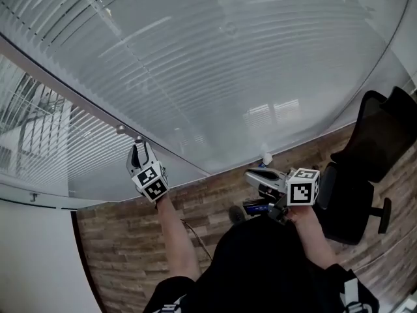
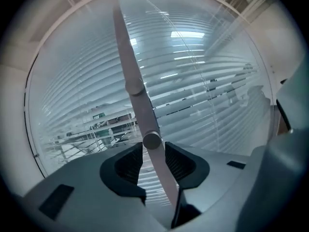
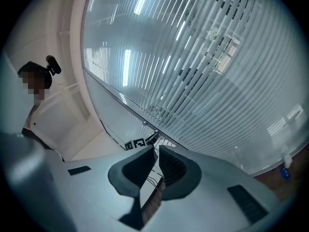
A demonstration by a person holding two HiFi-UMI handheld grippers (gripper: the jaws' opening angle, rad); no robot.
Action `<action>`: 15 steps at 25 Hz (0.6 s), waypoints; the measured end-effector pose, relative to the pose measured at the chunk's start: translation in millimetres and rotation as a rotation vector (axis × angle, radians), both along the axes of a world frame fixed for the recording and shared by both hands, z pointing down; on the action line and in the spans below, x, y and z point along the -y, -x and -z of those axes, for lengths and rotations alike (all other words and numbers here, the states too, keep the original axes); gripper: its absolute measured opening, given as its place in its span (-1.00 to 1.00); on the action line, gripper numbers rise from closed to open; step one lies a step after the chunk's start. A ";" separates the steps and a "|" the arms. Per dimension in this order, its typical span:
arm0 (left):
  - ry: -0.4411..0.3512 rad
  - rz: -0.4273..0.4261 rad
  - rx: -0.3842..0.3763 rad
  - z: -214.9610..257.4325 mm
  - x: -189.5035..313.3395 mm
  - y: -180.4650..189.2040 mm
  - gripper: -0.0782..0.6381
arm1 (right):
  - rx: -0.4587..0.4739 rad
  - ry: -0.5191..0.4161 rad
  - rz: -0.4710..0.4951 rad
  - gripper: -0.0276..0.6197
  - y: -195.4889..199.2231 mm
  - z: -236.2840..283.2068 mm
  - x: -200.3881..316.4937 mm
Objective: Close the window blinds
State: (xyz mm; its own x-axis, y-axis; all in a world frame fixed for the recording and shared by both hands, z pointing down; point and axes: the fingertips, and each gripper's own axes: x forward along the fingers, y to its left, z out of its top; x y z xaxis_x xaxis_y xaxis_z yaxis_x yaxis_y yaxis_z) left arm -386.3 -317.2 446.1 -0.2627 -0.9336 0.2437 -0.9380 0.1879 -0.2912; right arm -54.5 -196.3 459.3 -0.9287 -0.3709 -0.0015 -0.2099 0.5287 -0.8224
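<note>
Pale horizontal window blinds fill the wall ahead, with their slats partly tilted. A thin grey tilt wand hangs in front of them, with a round knob on it. My left gripper is raised to the wand, and its two dark pads close on the wand just below the knob. My right gripper is held level near my chest, away from the blinds. Its jaws stand nearly together with nothing between them. The left gripper also shows in the right gripper view, at the wand's lower end.
A black office chair stands on the wood-look floor at the right. A small white bottle sits by the base of the window. A white wall lies at the left. A person's head and shoulder show at the left.
</note>
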 end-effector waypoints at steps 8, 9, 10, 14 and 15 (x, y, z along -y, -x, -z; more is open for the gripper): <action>-0.009 -0.079 -0.320 -27.8 -43.8 -55.8 -0.39 | 0.039 0.045 0.035 -0.79 -15.6 -10.3 -6.3; -0.004 -0.092 -0.341 -30.2 -49.1 -64.3 -0.39 | 0.045 0.049 0.045 -0.79 -17.1 -11.7 -7.3; -0.001 -0.102 -0.360 -31.8 -54.8 -71.6 -0.39 | 0.053 0.053 0.057 -0.79 -17.6 -13.1 -8.5; 0.017 -0.137 -0.414 -35.3 -81.1 -100.4 -0.39 | 0.099 0.084 0.108 -0.79 -19.4 -19.7 -15.9; 0.022 -0.155 -0.422 -33.8 -88.7 -110.2 -0.39 | 0.106 0.095 0.120 -0.79 -21.2 -21.7 -17.9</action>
State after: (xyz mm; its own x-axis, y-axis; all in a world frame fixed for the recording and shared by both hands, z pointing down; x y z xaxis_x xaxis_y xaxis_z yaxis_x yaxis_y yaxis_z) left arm -276.1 -228.5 479.9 0.0062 -0.9473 0.3203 -0.9921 0.0343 0.1206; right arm -33.3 -178.4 480.9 -0.9628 -0.2606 -0.0716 -0.0598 0.4636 -0.8840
